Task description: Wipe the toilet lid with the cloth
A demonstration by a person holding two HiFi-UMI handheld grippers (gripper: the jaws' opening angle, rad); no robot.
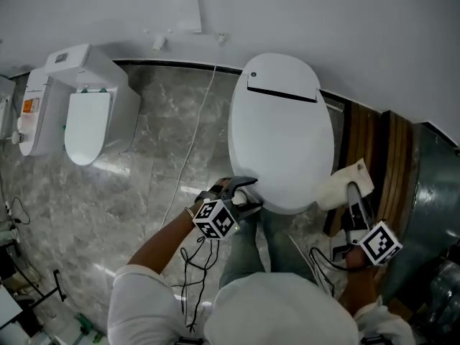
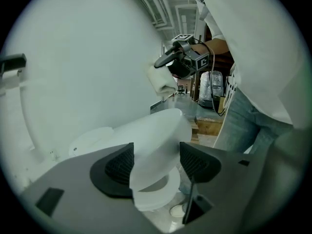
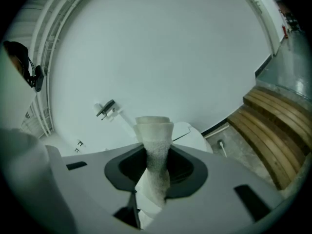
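The white toilet (image 1: 282, 131) stands in the middle with its lid (image 2: 146, 135) down. My left gripper (image 1: 250, 194) is open at the lid's front left rim. In the left gripper view the rim shows in the gap between the black pads (image 2: 117, 167), which do not press on it, and the left gripper (image 2: 156, 162) holds nothing. My right gripper (image 1: 352, 191) hovers off the lid's front right corner, shut on a folded white cloth (image 1: 343, 184). The cloth (image 3: 155, 145) stands pinched upright between the right gripper's (image 3: 156, 167) jaws, partly hiding the lid (image 3: 192, 134) behind it.
A second white toilet (image 1: 83, 113) stands at the far left on the grey marble floor (image 1: 158, 178). A thin white cable (image 1: 190, 149) runs across the floor beside the main toilet. Wooden slats (image 1: 374, 157) and a dark grey drum (image 1: 431, 192) close off the right side.
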